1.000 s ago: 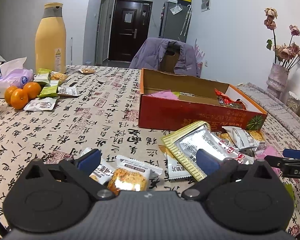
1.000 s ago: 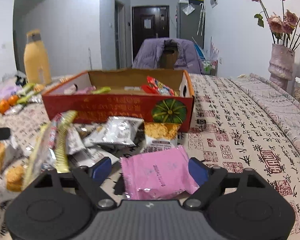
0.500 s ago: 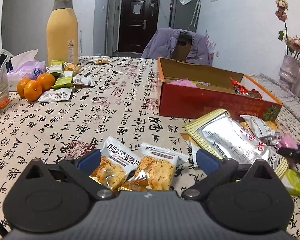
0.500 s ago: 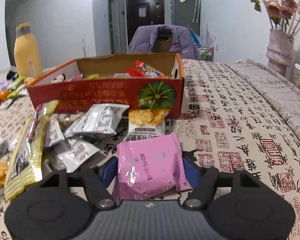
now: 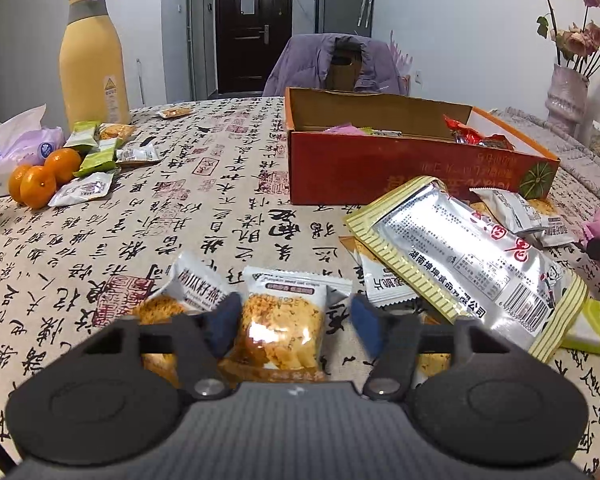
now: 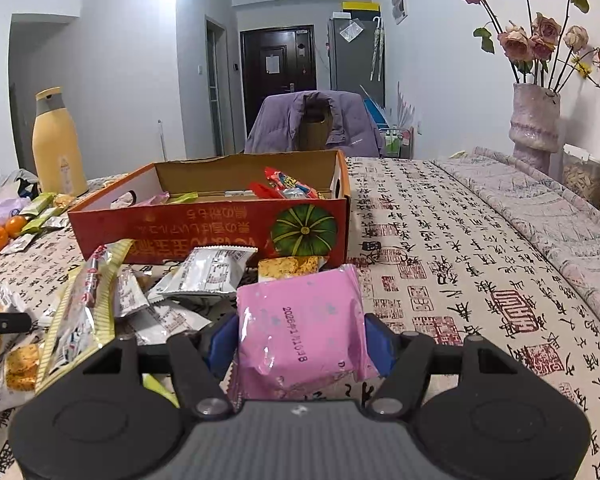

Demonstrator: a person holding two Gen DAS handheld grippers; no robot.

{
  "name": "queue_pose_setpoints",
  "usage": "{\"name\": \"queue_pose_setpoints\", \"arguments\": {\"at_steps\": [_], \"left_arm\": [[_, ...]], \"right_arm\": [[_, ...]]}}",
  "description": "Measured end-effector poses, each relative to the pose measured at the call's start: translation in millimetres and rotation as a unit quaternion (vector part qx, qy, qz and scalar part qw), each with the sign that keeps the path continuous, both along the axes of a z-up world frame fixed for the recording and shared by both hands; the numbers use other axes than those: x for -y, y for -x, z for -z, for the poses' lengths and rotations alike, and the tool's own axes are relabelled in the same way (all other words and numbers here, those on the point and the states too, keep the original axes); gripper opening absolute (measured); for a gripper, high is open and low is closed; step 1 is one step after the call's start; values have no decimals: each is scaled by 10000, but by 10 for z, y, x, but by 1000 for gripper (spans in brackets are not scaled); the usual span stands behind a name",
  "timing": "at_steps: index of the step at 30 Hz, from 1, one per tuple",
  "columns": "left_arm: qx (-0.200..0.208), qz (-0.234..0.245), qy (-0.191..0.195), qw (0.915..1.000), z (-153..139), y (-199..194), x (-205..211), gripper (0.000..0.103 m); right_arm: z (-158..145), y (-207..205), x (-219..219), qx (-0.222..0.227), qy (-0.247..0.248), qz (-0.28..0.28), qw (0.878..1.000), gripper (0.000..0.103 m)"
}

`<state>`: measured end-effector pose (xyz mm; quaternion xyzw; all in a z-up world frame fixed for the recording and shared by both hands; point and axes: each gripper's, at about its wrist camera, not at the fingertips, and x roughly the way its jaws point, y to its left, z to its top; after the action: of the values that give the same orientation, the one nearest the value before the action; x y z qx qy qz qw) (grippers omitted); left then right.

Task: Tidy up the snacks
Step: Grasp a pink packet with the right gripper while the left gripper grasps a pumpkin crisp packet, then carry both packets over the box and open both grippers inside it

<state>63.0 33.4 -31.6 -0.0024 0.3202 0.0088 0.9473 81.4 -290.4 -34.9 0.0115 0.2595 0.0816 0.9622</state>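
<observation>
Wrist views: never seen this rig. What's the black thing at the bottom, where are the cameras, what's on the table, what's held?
There is no robot. A person holds a two-finger gripper in each hand, and each one carries a fisheye camera looking forward along its fingers. The black shape at the bottom of each picture is that gripper.

On the table, under a calligraphy-print cloth, lie loose snack packets, a big silver packet, oranges, a yellow bottle and an open red box with some snacks inside.

The right gripper has just been closing its jaws, which now press on a pink packet. The left gripper has also just been closing its jaws, around a cracker packet. A gap shows on one side, so it is not gripped yet.
</observation>
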Motion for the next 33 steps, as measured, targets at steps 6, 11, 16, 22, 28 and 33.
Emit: {"name": "queue_pose_setpoints", "arguments": {"at_steps": [6,11,16,22,28,33], "left_arm": [[115,-9,69,9999,-41,47,-4,39],[239,8,61,9997,-113,73,24,39],[419,88,79,9991,-236,53,95,39],[772,119,77,9969,-464,-71,170,39],[1063,174,-73,9942,-689,-312,268,39],[1255,239,-217,9916,-871,-575,375,39]], "right_arm": [[-6,28,22,37,-56,6,10000,66],[-34,44,26,99,-78,-2,9999,66],[-111,36,6,233,-90,-22,9997,66],[-255,-76,-74,463,-24,-114,9989,66],[-469,-300,-196,819,112,-311,9961,66],[-648,-596,-321,1020,179,-463,9935,66]]}}
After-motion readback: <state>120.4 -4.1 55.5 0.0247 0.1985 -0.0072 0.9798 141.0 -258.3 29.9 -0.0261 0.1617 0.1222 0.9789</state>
